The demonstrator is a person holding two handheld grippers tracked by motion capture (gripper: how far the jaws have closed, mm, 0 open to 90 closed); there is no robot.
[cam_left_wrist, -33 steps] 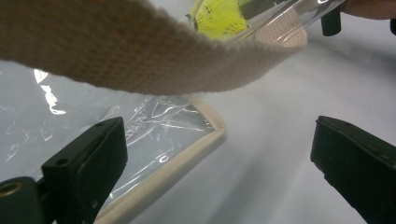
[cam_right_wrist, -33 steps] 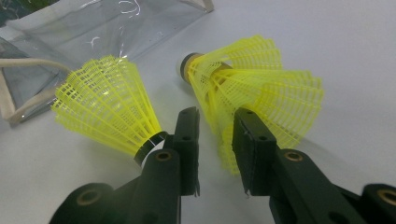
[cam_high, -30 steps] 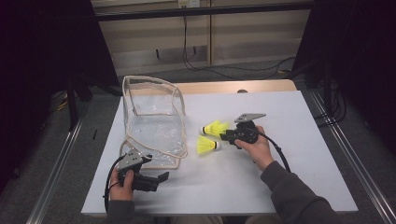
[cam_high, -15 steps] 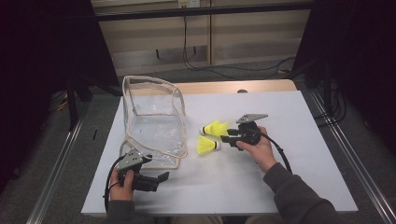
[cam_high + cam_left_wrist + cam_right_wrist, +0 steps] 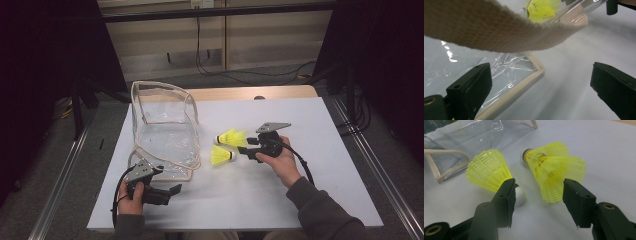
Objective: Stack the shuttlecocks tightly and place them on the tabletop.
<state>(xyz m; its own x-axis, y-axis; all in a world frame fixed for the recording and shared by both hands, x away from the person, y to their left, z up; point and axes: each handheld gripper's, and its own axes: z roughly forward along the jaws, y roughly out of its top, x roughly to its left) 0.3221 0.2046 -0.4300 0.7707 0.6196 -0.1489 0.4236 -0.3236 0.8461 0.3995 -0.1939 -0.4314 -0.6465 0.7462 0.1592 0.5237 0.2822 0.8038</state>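
At the left of the white table top (image 5: 310, 125), near its front edge, the left gripper (image 5: 170, 192) is held in the person's left hand (image 5: 131, 199). Its jaws are spread wide with nothing between them, and they are pointed to the right along the table. In the left gripper view, the left-hand jaw is seen over the cream-piped corner of the clear pouch, while the other jaw is seen over bare table.

Just beyond that gripper, a clear plastic pouch (image 5: 165, 135) with cream fabric edging is seen on the left half of the table. Its rear part is raised in an open loop, and its front part is laid flat on the surface. A woven cream strap (image 5: 486, 27) of the pouch is seen close across the top of the left gripper view, and one yellow shuttlecock (image 5: 541, 8) is glimpsed past it.

To the right of the pouch, near the middle of the table, two yellow plastic shuttlecocks are laid on their sides, close together. The farther shuttlecock (image 5: 231, 137) is turned with its white cork toward the pouch; the nearer shuttlecock (image 5: 220, 156) is turned with its cork to the right.

Further right, the right gripper (image 5: 245, 150) is held in the right hand (image 5: 280, 162) and aimed left at the pair. Its jaws are parted; in the right gripper view, the skirt of the farther shuttlecock (image 5: 556, 170) is seen between them, unpinched, and the cork of the nearer shuttlecock (image 5: 489, 171) is seen just beside the left-hand jaw.
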